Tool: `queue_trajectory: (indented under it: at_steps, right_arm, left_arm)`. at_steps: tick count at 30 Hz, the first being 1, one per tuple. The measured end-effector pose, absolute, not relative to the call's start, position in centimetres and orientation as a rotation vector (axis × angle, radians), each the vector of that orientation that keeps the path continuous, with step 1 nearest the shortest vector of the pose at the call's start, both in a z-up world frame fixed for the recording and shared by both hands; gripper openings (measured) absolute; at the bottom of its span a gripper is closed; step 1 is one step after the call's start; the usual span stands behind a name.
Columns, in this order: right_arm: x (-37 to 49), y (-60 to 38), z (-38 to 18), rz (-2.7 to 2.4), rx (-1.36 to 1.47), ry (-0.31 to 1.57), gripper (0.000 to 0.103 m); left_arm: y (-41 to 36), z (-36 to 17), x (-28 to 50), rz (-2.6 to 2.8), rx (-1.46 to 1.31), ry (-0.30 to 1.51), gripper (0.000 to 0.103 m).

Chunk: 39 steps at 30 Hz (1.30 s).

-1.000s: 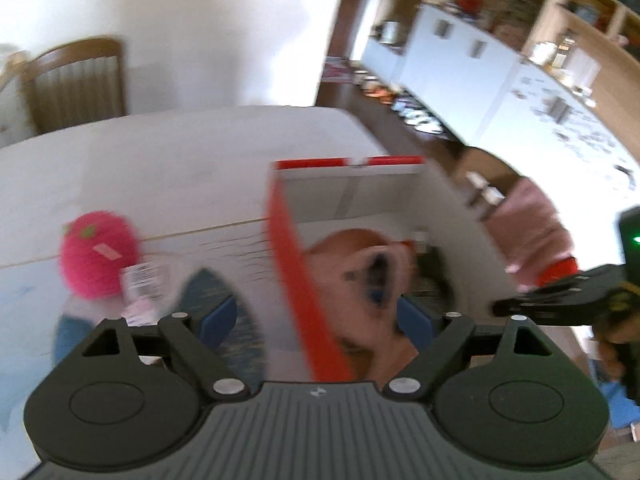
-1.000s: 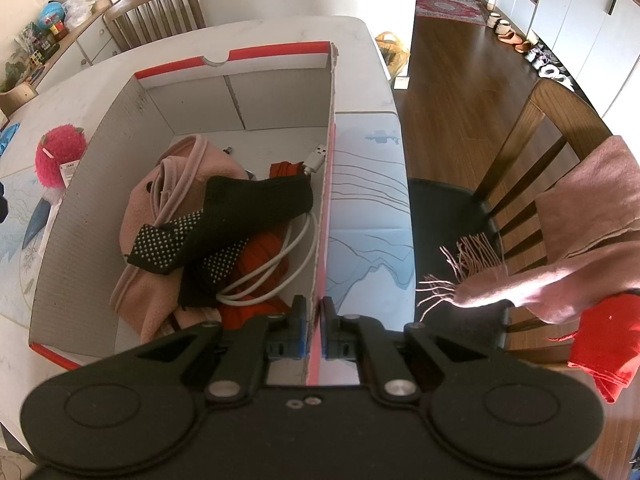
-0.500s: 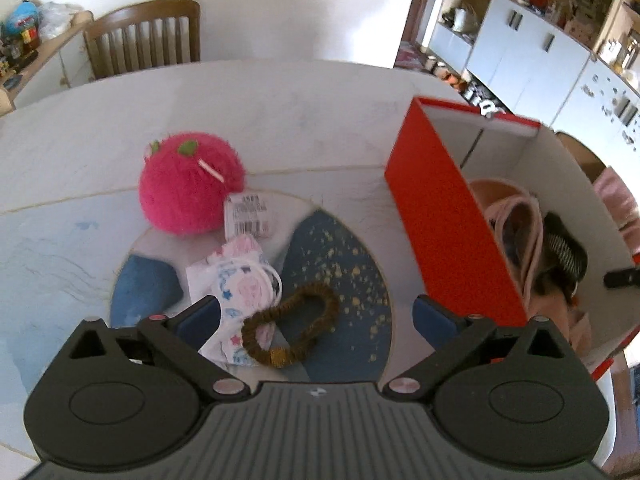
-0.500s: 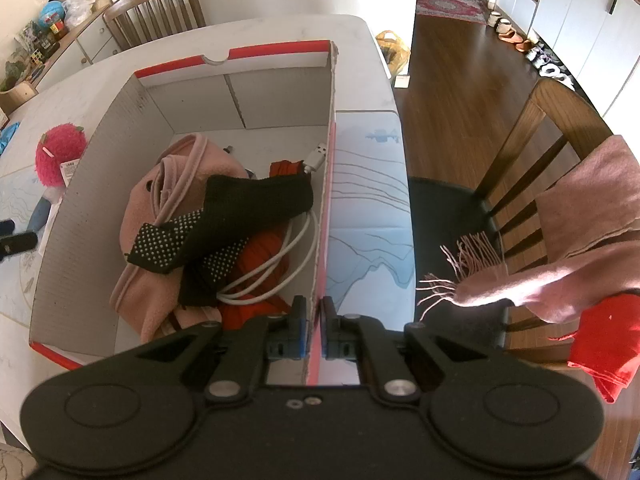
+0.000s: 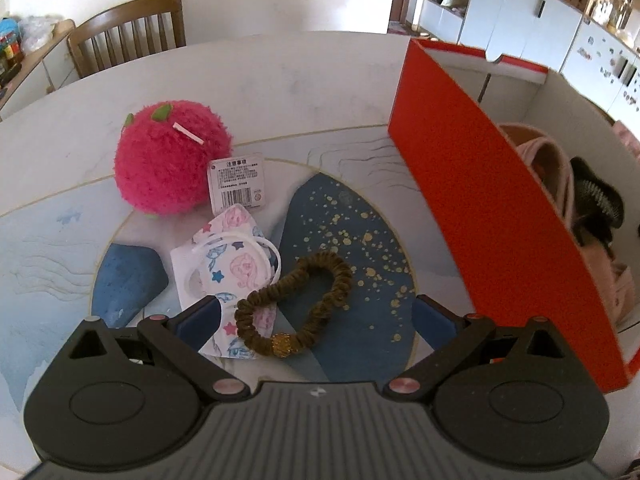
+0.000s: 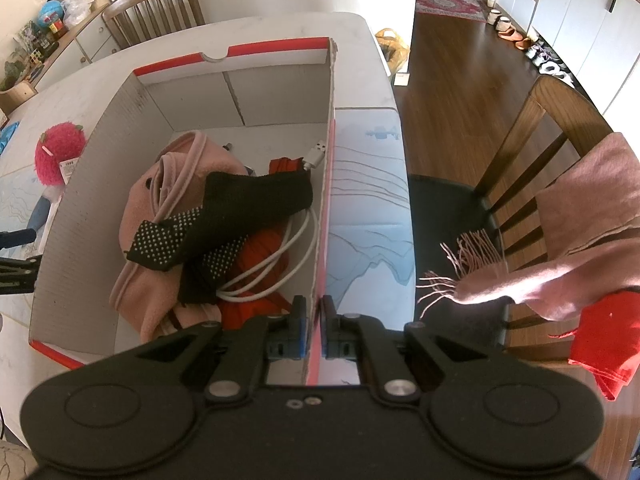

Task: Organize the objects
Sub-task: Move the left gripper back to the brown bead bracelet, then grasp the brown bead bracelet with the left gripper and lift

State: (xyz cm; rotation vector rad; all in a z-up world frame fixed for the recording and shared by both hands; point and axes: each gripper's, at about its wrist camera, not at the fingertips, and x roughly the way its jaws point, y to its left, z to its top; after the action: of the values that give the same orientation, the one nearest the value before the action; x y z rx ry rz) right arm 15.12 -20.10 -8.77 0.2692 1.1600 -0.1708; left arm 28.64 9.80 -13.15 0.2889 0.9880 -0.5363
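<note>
Lying on the blue gold-speckled patch of the printed table mat (image 5: pixel 352 240): a brown ruffled fabric hair scrunchie (image 5: pixel 296 304) with a small gold bead, one end overlapping a white child's face mask printed with pink and blue cartoon figures (image 5: pixel 228 264). Just behind the mask, a fluffy magenta round plush toy with green leaves (image 5: pixel 172 160) and its white paper hang tag (image 5: pixel 237 184). To the right on the same white table (image 5: pixel 280 76), a tall cardboard box, red outside and white inside (image 5: pixel 492 208).

Hovering over scrunchie and mask: left gripper (image 5: pixel 316 314), jaws spread wide, blue pads on either side of the two items, touching neither (nothing clamped).

Pinched on the box's near right wall (image 6: pixel 326 200): right gripper (image 6: pixel 315 332), jaws closed tight on the thin cardboard edge.

Inside the box: a pink fleece garment (image 6: pixel 176 208), a black sock with white grip dots (image 6: pixel 224 216), a white USB cable (image 6: pixel 288 256), something red-orange beneath (image 6: pixel 264 248).

Beyond the table, a wooden chair draped with a pink fringed scarf (image 6: pixel 560 240).
</note>
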Motion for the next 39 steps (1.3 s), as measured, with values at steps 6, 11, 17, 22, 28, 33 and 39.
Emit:
queue_trajectory:
  at_steps: [6,11,17,22,28,33,39]
  right_arm:
    - [15.1,-20.1,-8.8,-0.171,0.271,1.161,0.006]
    - [15.1,-20.1,-8.9,-0.171,0.27,1.163,0.006]
    - [15.2,-20.0,-9.0,-0.171,0.263,1.168,0.006]
    - [15.2,-19.9,-8.9,-0.173,0.255,1.17,0.005]
    - [15.2,-19.9,-8.9,-0.172,0.255,1.169,0.005]
    - [15.2,-20.0,-8.9,-0.172,0.255,1.169,0.005]
    - [15.2,-20.0,-8.9,-0.171,0.253,1.168,0.005]
  left_arm:
    - [9.8,-14.2,29.4,-0.512,0.296,1.008,0.091]
    - [9.8,-14.8,29.8,-0.49,0.31,1.022,0.068]
    - [10.0,-14.7,29.8,-0.473,0.324,1.015,0.048]
    - [10.1,-14.2,29.7,-0.465,0.325,1.005,0.03]
    - [10.6,-12.7,29.2,-0.481,0.303,0.993,0.011]
    - [11.0,-11.6,28.7,-0.505,0.275,0.986,0.005]
    - [10.5,-11.3,28.1,-0.536,0.31,0.971,0.005]
